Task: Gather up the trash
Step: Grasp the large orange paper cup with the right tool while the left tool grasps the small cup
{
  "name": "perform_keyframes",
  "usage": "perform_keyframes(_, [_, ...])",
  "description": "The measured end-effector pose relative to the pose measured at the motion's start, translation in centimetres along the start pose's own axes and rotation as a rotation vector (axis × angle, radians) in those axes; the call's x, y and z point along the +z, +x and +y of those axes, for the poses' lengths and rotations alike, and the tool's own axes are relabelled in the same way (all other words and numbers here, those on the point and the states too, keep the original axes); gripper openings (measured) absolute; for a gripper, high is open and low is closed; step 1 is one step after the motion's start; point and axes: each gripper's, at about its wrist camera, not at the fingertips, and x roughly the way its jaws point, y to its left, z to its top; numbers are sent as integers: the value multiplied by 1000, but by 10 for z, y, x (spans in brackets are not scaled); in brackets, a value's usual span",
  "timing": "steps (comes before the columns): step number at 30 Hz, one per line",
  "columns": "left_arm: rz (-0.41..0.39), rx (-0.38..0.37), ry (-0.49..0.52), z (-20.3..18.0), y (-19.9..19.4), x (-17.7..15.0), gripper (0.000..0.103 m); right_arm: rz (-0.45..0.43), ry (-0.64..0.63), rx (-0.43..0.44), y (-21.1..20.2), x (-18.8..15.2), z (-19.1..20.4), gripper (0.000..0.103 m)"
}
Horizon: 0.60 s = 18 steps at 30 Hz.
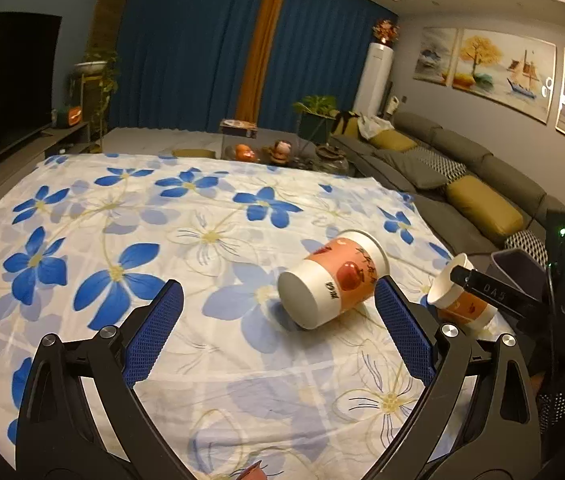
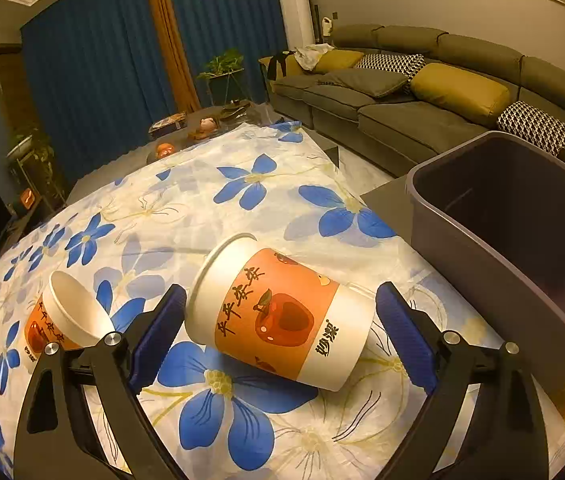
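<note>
Two orange-and-white paper cups lie on their sides on the blue-flowered cloth. In the left wrist view my left gripper (image 1: 278, 300) is open and low over the cloth; one cup (image 1: 334, 282) lies between and just beyond its fingertips, nearer the right finger. The other cup (image 1: 462, 300) lies further right, with a finger of my right gripper (image 1: 482, 288) across it. In the right wrist view my right gripper (image 2: 280, 306) is open, its fingers either side of the near cup (image 2: 282, 316). The second cup (image 2: 64, 316) lies at the left. A grey bin (image 2: 462, 232) stands at the right, open.
The flowered cloth (image 1: 162, 216) covers the table. A grey sofa (image 2: 422, 92) with yellow and patterned cushions runs along the right. A low table with ornaments (image 1: 278, 152) and a plant stands beyond the far edge. A dark TV (image 1: 6, 80) is at the left.
</note>
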Motion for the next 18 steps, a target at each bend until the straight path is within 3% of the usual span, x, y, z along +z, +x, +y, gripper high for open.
perform_keyframes(10, [43,-8,22,-39,36,15,95,-6,4,26,-7,-4,-11,91])
perform_keyframes(18, [130,110,35,-63,79,20,95,-15,-25,35,-14,-9,-19,91])
